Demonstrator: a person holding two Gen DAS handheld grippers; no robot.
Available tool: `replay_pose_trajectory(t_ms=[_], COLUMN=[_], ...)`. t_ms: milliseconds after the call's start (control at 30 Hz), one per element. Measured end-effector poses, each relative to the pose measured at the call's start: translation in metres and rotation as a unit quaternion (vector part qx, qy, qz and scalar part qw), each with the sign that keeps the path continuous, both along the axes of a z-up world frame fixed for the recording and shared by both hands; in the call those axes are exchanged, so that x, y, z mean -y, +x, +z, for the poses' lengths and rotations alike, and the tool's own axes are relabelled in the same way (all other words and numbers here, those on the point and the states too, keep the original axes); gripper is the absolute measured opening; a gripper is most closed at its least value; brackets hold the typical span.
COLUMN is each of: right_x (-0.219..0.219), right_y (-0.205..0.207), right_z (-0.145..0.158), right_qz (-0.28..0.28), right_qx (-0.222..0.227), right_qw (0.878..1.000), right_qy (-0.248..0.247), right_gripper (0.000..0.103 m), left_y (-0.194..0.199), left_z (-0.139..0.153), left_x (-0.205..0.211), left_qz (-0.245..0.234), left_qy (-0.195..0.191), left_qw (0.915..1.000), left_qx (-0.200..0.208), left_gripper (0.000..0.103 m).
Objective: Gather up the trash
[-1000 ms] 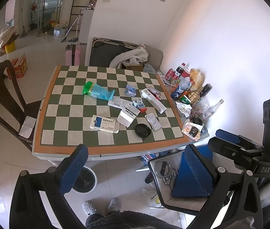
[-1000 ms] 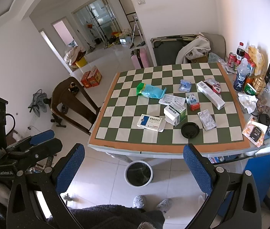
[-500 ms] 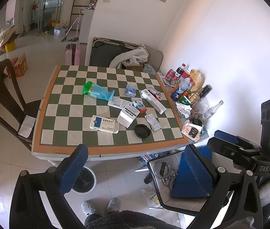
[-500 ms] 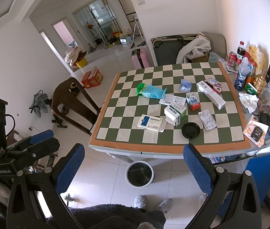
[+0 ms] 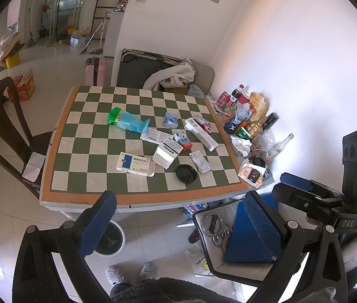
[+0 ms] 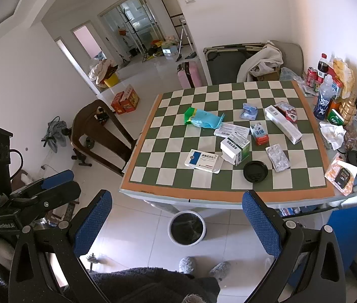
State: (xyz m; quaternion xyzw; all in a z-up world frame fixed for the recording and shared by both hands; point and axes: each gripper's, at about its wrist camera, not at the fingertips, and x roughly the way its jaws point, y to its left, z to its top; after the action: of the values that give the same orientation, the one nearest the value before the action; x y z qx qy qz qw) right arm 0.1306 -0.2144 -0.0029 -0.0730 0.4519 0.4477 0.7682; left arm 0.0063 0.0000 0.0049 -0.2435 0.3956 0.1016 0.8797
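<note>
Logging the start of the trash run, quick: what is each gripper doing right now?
Left gripper: open, holding nothing.
Right gripper: open, holding nothing.

table (image 5: 59, 131): green-white checks, orange border | lid (image 5: 186, 173): black | tongs pads (image 6: 260, 223): blue

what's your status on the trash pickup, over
Left gripper and right gripper open, empty, short of the table. Medicine boxes, black cup lid, wrappers on the checkered table. Trash bin below the near edge, path clear.
</note>
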Motion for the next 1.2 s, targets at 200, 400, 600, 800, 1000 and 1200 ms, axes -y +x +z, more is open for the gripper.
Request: replay_pose_trajectory(t_ms=[200, 400, 600, 800, 1000, 1200], right_x=[0.001, 0.000, 0.001, 0.001, 0.001, 0.001], right_y=[-0.002, -0.002, -0.002, -0.001, -0.001, -0.002], right_z=[0.002, 0.002, 0.002, 0.002, 0.001, 0.001], right_qz=[0.001, 0.001, 0.001, 0.001, 0.001, 0.000], right_qx=[-0.002, -0.003, -0.004, -0.005, -0.005, -0.006], right_qw=[1.000, 1.000, 1.000, 1.000, 1.000, 1.000], right_qy=[0.002, 0.002, 0.002, 0.003, 0.003, 0.003], right_gripper=[0.103, 0.103, 0.103, 0.103, 0.103, 0.103], left_y=[0.000, -0.001, -0.001, -0.001, 0.005, 0.010], left_z=[0.000, 0.000, 0.000, 0.000, 0.004, 0.008], left_x=[-0.001, -0.001, -0.001, -0.001, 0.005, 0.009], left_qz=[0.000, -0.001, -0.001, -0.001, -0.002, -0.005], left_qy=[0.000, -0.001, -0.001, -0.001, -0.001, -0.003], left_qw=[1.0000, 1.0000, 1.0000, 1.0000, 1.0000, 1.0000], left_qx=[0.001, 0.001, 0.002, 0.002, 0.002, -0.001], left_gripper=[0.103, 0.103, 0.103, 0.103, 0.103, 0.103])
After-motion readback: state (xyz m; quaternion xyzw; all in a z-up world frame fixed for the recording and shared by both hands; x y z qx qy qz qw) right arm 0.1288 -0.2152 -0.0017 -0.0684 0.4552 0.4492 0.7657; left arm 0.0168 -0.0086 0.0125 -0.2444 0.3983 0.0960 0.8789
